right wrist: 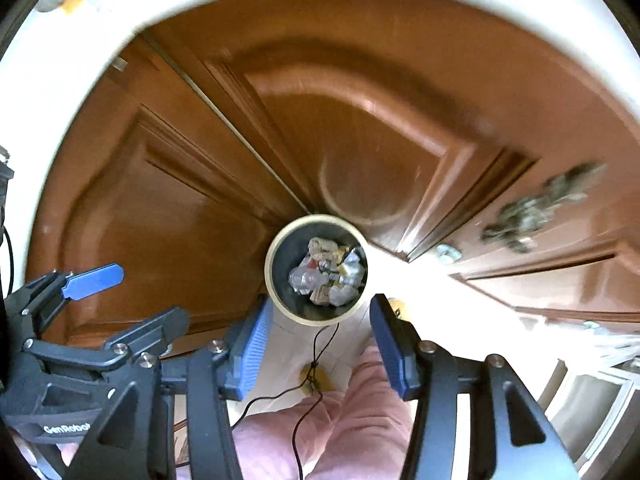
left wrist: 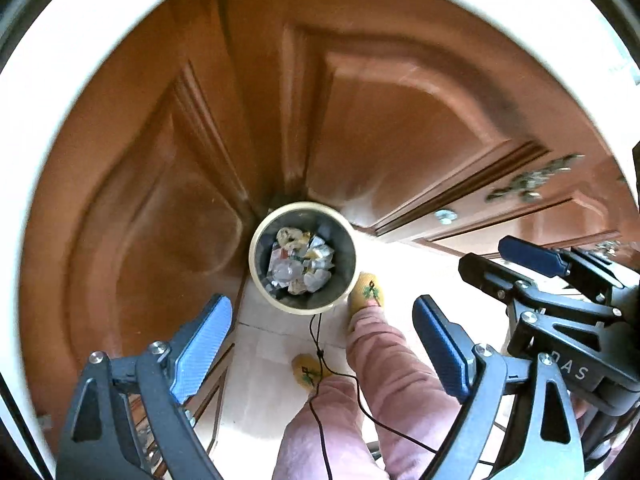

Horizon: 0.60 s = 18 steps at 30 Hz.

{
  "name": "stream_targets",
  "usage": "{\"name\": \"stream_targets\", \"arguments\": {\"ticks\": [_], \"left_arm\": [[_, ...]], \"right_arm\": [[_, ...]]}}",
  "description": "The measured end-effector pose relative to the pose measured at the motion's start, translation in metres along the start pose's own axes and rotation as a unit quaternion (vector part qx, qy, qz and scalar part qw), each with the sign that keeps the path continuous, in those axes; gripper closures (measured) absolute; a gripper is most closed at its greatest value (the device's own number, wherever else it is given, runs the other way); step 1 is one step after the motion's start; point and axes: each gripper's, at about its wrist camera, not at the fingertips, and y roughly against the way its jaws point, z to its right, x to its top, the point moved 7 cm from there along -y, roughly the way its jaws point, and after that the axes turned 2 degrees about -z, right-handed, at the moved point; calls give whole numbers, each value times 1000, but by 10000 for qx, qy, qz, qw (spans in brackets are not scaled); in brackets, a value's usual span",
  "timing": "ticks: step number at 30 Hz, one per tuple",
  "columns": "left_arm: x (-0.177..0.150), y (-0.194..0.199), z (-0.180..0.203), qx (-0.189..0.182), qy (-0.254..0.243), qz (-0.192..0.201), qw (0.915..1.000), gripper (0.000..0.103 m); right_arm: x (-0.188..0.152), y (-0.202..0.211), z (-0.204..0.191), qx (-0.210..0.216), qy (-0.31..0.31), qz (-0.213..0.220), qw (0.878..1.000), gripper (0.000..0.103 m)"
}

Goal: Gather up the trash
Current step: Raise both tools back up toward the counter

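Both views look almost straight down on a round bin (left wrist: 302, 258) that stands on the pale floor (left wrist: 264, 344), close against a brown wooden door (left wrist: 160, 184). The bin has a cream rim and a dark inner wall. Inside lies the trash (left wrist: 301, 265): crumpled wrappers, shiny foil or clear plastic, and some paper, heaped loosely on the bottom and well below the rim.

The left gripper (left wrist: 322, 346) hangs above the bin with its blue pads wide apart, and nothing is between them. The right gripper (right wrist: 322, 340) has its jaws about half apart, and they are also empty; between its pads one sees only the floor, a thin black cable (right wrist: 316, 356) and the pink trouser leg (right wrist: 360, 400) of the person. The yellow slippers (left wrist: 366, 292) stand just beside the bin on the near side.

I judge the trash to be very light and soft. Such pieces crush easily, and the foil and plastic are probably slippery, so a pad can slide off a smooth face. It seems better to pinch a folded edge or a thick crumpled part and to close the jaws fully. Nothing here looks fragile. If the bin itself must be moved, it looks stiff and light, and its rim, pinched over the wall, seems the natural place to hold it; a nearly empty bin can tip when it is lifted from one side only.
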Motion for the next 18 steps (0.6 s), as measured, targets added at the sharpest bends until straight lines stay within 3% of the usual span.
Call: {"name": "stream_targets", "arguments": {"ticks": [9, 18], "left_arm": [[14, 101, 39, -50, -529, 705, 9961, 12], [61, 202, 69, 124, -1028, 1621, 9813, 12]], "right_arm": [[9, 103, -7, -24, 116, 778, 9969, 52], [30, 194, -7, -60, 70, 1517, 9884, 52]]}}
